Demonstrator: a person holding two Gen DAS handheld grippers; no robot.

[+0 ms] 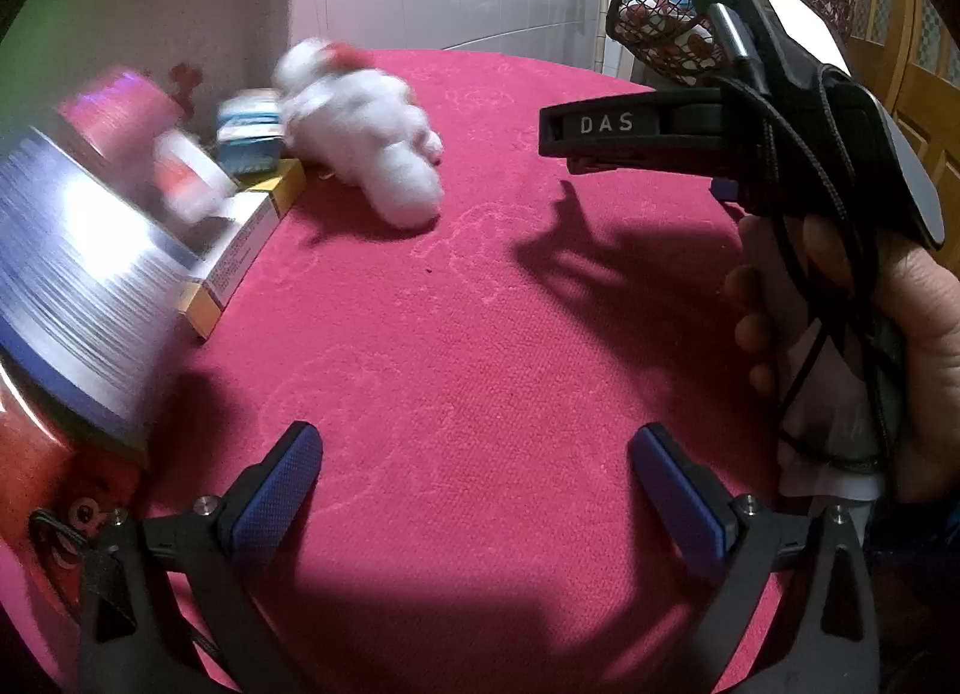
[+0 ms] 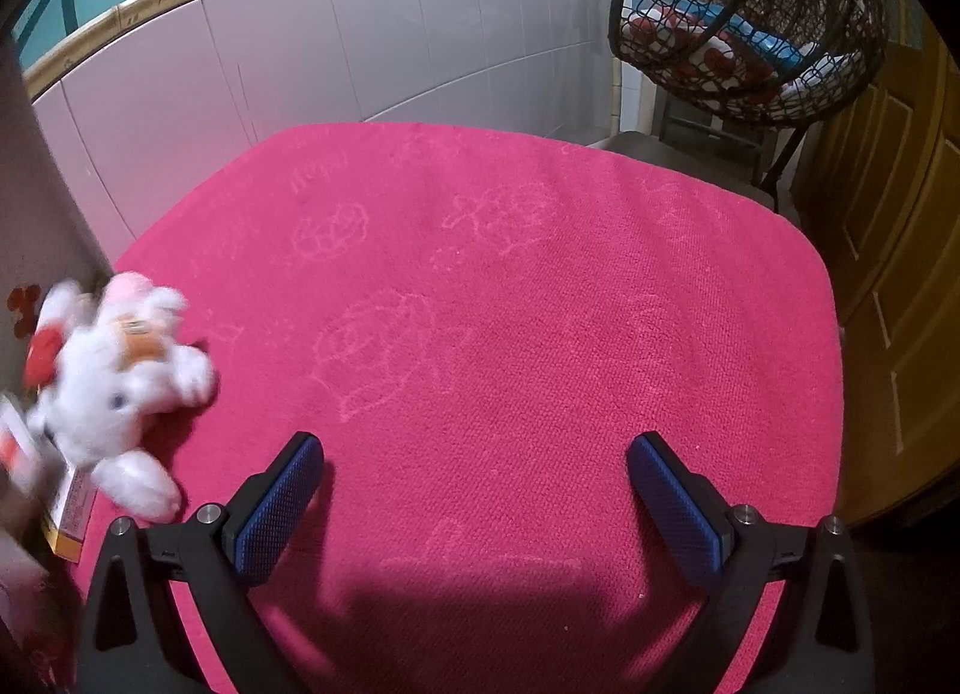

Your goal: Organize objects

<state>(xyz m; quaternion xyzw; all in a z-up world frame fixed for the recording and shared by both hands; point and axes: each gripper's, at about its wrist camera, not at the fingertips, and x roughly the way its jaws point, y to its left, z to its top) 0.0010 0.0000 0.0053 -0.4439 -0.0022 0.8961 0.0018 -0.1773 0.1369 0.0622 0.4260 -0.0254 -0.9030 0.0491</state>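
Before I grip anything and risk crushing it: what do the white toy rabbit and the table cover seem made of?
White toy rabbit: soft plush, fluffy pile, probably stuffed, so likely squashable. Table cover: pink looped terry-like cloth, matte, with faint embossed flower outlines.

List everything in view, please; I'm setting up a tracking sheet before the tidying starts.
cloth: one, pink, covers the table
plush toy: one, white with red and orange bits, far left of cloth
long box: one, white and yellow, left edge, beside the toy
small box: one, blue and white, behind the long box
round container: one, silvery with pink top, blurred, far left
wire basket: one, dark, holding colourful items, beyond the far right corner
left gripper: open, empty, over the cloth
right gripper: open, empty, over the cloth
hand: one, holding the right gripper
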